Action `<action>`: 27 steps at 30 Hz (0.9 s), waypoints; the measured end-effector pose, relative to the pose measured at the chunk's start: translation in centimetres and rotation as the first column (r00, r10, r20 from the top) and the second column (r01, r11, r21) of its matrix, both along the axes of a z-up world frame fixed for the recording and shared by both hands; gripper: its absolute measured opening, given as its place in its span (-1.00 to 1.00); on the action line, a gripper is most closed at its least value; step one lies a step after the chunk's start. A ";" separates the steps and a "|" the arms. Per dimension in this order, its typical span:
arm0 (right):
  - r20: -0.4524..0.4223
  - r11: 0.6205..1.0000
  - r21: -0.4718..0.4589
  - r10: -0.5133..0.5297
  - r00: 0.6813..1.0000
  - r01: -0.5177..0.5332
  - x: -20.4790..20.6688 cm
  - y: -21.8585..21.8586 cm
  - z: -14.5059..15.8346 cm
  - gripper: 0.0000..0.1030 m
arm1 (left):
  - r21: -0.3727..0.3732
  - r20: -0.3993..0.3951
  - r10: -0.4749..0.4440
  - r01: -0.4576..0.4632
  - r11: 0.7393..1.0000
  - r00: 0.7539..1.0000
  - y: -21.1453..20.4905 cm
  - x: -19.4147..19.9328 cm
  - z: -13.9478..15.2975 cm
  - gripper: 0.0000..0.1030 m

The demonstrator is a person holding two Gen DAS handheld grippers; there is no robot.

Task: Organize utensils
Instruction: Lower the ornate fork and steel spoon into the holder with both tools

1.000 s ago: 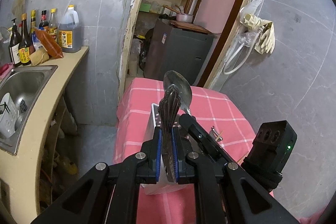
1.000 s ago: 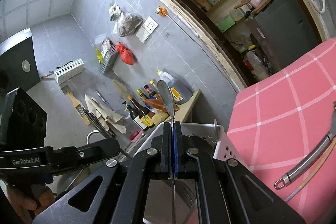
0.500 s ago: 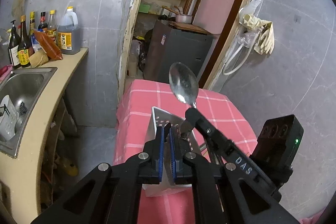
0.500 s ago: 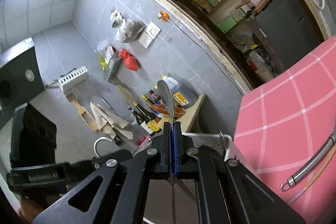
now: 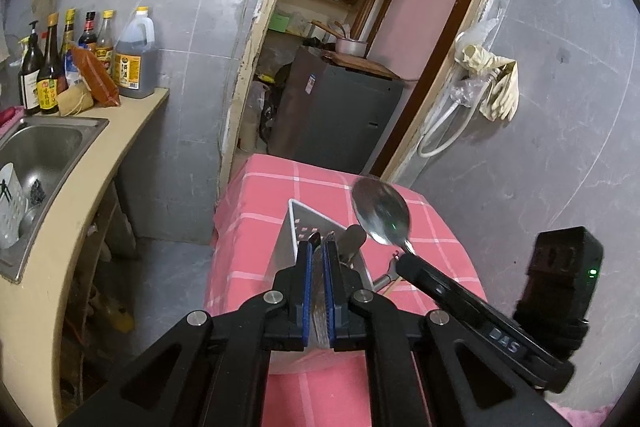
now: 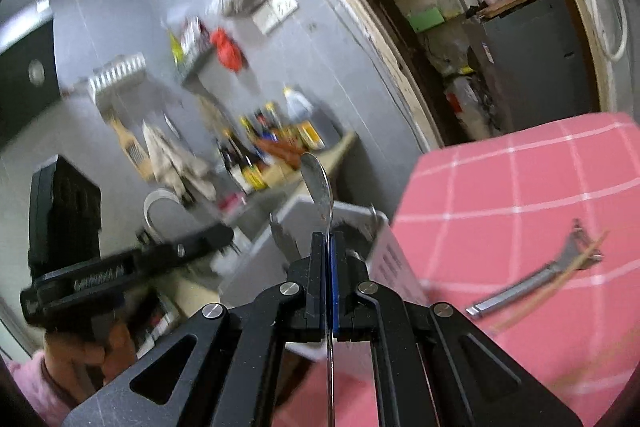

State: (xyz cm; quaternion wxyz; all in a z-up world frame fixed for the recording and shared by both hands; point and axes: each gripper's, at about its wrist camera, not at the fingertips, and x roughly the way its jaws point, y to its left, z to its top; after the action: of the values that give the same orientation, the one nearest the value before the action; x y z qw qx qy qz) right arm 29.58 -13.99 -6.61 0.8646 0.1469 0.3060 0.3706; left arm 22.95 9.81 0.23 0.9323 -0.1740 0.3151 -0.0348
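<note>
A white perforated utensil holder [image 5: 298,233] stands on the pink checked tablecloth [image 5: 256,227]. My left gripper [image 5: 317,247] sits just above its rim, jaws slightly apart with nothing between them. Handles of utensils [image 5: 352,239] stick up inside the holder. My right gripper [image 6: 329,239] is shut on a steel spoon [image 6: 320,183], bowl pointing up; in the left wrist view the spoon [image 5: 380,211] hovers right of the holder [image 6: 384,247].
A peeler [image 6: 532,283] and thin sticks lie on the cloth to the right. A counter [image 5: 100,163] with a steel sink [image 5: 36,147] and several bottles [image 5: 52,67] runs along the left. A doorway with a dark cabinet [image 5: 336,111] is behind the table.
The ornate-handled utensil left my left gripper and dropped into the holder; its jaws parted. My right gripper carried the spoon rightward and lower.
</note>
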 end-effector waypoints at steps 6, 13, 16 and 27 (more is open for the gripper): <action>-0.026 0.992 -0.122 0.013 1.000 -0.016 -1.3 -0.6 1.6 -0.95 | 0.010 0.010 -0.012 0.012 1.000 1.000 -0.4 -0.7 -0.2 -0.88; -0.059 0.966 -0.255 0.034 0.998 -0.048 -1.9 0.2 2.7 -0.95 | 0.019 0.025 -0.012 0.012 1.000 1.000 -1.1 -1.6 0.1 -0.89; -0.078 0.932 -0.354 0.048 0.996 -0.073 -1.7 1.3 3.5 -0.95 | 0.011 0.029 -0.002 0.002 1.000 1.000 -1.2 -1.9 0.3 -0.88; -0.048 0.783 -0.605 0.145 0.988 -0.144 -1.2 5.8 6.8 -0.95 | -0.027 0.053 0.047 -0.045 0.999 0.997 -0.6 -3.1 0.6 -0.88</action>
State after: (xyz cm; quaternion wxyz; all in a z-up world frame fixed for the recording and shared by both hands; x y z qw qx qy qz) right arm 28.34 -8.18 0.21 0.8353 -0.1619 0.4182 0.3181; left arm 19.83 9.23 0.84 0.9387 -0.1920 0.2853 -0.0219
